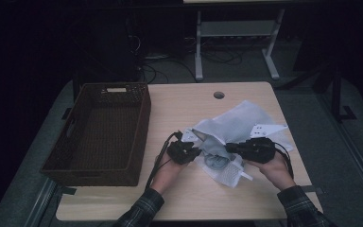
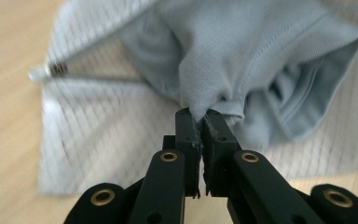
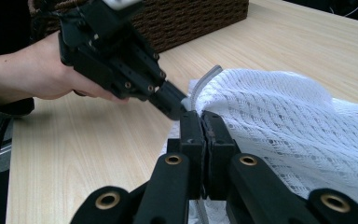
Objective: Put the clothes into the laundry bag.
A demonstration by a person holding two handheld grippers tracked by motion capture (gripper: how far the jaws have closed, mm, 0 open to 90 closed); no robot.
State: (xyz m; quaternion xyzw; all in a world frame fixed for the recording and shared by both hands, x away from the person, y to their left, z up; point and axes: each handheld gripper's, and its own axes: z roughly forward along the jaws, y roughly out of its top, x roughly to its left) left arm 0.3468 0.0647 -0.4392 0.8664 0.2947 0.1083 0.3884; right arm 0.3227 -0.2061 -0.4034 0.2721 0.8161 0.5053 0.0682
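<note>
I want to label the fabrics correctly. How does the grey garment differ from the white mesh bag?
The garment is smooth, closely woven grey cloth; the bag is white open mesh.
The garment is bunched in folds and partly inside the bag; the bag lies flatter on the table, around it.
The left gripper pinches the garment; the right gripper is shut on the bag's edge.
Both are soft fabric.

Grey garment (image 2: 242, 60): my left gripper (image 2: 202, 116) pinches a fold; the cloth runs off the top and right edges of its view.
Mesh bag (image 3: 284, 121): cut by the right edge in my right gripper view; what my right gripper (image 3: 202, 122) clamps is hidden between the jaws.
Zipper pull (image 2: 42, 72): blurred.
Basket (image 3: 191, 18): cropped at the top.
Floor beyond the table (image 1: 264, 104): too dark to read.
</note>
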